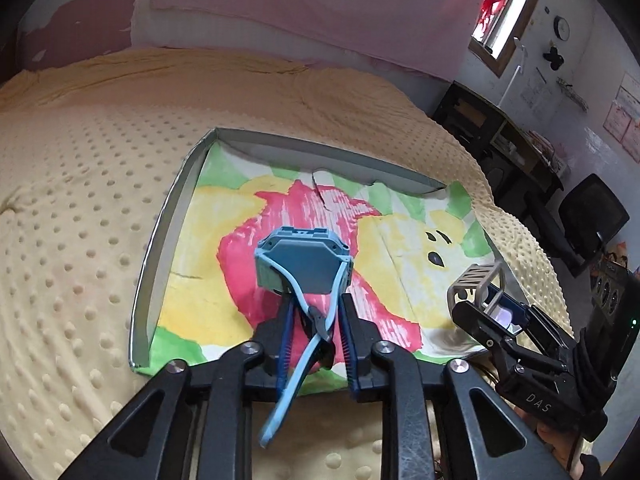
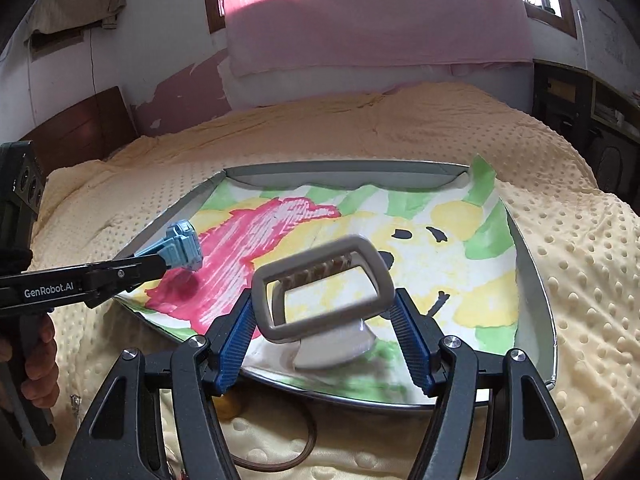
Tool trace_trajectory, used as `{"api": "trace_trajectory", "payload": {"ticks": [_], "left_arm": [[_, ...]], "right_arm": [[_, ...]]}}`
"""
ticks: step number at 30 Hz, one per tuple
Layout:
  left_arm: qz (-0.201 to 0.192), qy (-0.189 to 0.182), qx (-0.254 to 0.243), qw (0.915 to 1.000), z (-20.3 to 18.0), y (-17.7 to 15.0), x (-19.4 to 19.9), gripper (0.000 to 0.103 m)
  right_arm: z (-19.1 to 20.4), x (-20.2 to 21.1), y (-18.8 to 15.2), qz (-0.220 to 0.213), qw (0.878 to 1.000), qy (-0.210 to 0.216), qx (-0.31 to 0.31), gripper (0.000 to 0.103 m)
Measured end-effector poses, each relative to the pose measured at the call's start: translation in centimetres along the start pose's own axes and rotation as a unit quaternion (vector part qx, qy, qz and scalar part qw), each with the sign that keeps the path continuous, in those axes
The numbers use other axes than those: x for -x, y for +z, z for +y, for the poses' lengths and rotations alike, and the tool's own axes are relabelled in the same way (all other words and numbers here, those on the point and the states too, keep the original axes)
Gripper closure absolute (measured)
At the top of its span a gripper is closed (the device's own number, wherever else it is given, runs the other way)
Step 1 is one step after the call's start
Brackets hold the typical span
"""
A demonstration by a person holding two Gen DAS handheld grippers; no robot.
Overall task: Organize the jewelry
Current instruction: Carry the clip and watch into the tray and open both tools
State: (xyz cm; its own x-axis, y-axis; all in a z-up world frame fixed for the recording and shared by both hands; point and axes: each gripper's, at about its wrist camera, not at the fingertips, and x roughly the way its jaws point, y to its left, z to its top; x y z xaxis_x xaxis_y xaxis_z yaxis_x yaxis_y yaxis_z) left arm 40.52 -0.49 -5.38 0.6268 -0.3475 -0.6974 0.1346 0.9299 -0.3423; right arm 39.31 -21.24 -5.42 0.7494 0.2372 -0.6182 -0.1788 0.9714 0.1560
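Both grippers are loaded and hanging over the tray [image 1: 168, 216], which sits on the yellow dotted blanket [image 1: 80, 200] on the bed. The tray is lined with a painted paper [image 1: 224, 208] in pink, yellow and green.

Left gripper [image 1: 316, 308]: clamped on the strap of the blue watch [image 1: 300, 260]. The watch body sticks out past the fingertips, back plate up, over the pink patch near the tray's middle; the loose strap end trails back between the fingers. It looks clear of the paper, not touching.

Right gripper [image 2: 324, 312]: closed on the sides of the beige watch [image 2: 320, 288], which sits tilted between the blue pads [image 2: 236, 344], over the tray's near edge. Its strap hangs down and is blurred, so contact with the paper is unclear.

Step, by my reading: placement. Both watches are carried and over the tray, neither released.

Next move probably calls for lowering each one until it rests on the paper, keeping them apart, then opening. The left one's trailing strap may snag between the fingers on release.

A brown ring-shaped band [image 2: 280, 452] lies on the blanket outside the tray's near edge, likely waiting its turn.
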Motion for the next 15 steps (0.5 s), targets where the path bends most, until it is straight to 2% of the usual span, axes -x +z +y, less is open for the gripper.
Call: {"api": "trace_trajectory", "payload": {"ticks": [4, 5, 6, 8, 9, 10, 11, 13, 14, 15], "left_arm": [[-0.013, 0.004, -0.004, 0.9999, -0.2, -0.6, 0.8, 0.071], [-0.017, 0.001, -0.006, 0.9998, -0.3, -0.8, 1.2, 0.069], [-0.022, -0.003, -0.007, 0.9997, -0.3, -1.0, 1.8, 0.066], [-0.039, -0.005, -0.004, 0.9992, -0.5, -1.5, 3.2, 0.054], [-0.053, -0.002, -0.003, 0.9986, -0.6, -1.8, 4.2, 0.042], [-0.074, 0.009, -0.006, 0.9972, -0.9, -2.3, 5.6, 0.034], [-0.091, 0.018, -0.01, 0.9956, -1.2, -2.6, 6.6, 0.031], [-0.122, 0.034, -0.03, 0.9915, -2.2, -3.6, 9.1, 0.017], [-0.137, 0.043, -0.041, 0.9887, -2.8, -4.2, 10.4, 0.011], [-0.16, 0.054, -0.05, 0.9844, -3.4, -5.1, 12.0, 0.0]], "right_arm": [[-0.2, 0.6, -0.2, -0.004, 1.0, 0.007, -0.006, 0.04], [-0.4, 1.1, -0.3, -0.008, 1.0, 0.001, -0.008, 0.037], [-0.6, 1.9, -0.5, -0.018, 1.0, -0.011, -0.012, 0.027], [-1.1, 3.7, -0.9, -0.038, 0.999, -0.009, -0.023, 0.025], [-1.3, 4.5, -1.1, -0.047, 0.998, -0.008, -0.029, 0.025], [-1.4, 5.9, -1.4, -0.063, 0.997, -0.006, -0.035, 0.024], [-1.4, 7.4, -1.7, -0.08, 0.996, -0.004, -0.038, 0.022], [-1.2, 9.8, -2.2, -0.102, 0.994, -0.003, -0.038, 0.01], [-1.0, 11.2, -2.5, -0.117, 0.992, -0.005, -0.036, 0.007], [-0.7, 12.9, -2.8, -0.134, 0.99, -0.005, -0.033, 0.004]]}}
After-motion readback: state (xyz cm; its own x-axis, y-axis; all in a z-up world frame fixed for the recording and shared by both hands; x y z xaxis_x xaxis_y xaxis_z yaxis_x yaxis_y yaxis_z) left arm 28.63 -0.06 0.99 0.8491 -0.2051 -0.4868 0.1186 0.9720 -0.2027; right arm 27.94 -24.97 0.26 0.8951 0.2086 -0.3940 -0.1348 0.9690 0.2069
